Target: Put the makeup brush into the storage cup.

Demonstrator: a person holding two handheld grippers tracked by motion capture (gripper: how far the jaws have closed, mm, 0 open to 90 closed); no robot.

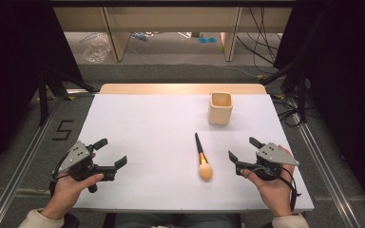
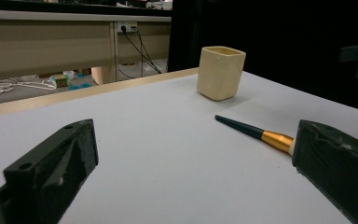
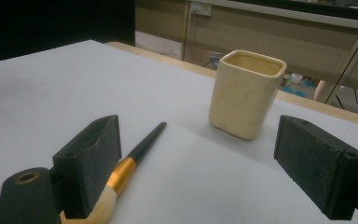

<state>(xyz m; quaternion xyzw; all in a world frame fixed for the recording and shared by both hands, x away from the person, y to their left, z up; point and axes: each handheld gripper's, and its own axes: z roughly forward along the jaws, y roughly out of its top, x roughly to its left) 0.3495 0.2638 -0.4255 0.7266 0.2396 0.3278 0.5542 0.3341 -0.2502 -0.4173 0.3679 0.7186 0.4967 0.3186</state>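
I hold the right gripper (image 1: 241, 149) low over the near right part of the tabletop (image 1: 147, 128), jaws spread wide with nothing between them. In the right gripper view its left jaw stands just beside the brush (image 3: 130, 163), over the pale bristle head, while the right jaw stands apart on bare tabletop. The brush (image 1: 202, 156) lies flat, just left of this gripper, dark handle pointing away from me and bristle head nearest me. Beyond the handle tip, near the far edge, the cup (image 1: 220, 108) stands upright, well apart from the brush. I hold the left gripper (image 1: 111, 152) over the near left part of the tabletop, jaws fully released and empty, well apart from the brush (image 2: 256, 133) and cup (image 2: 220, 72).
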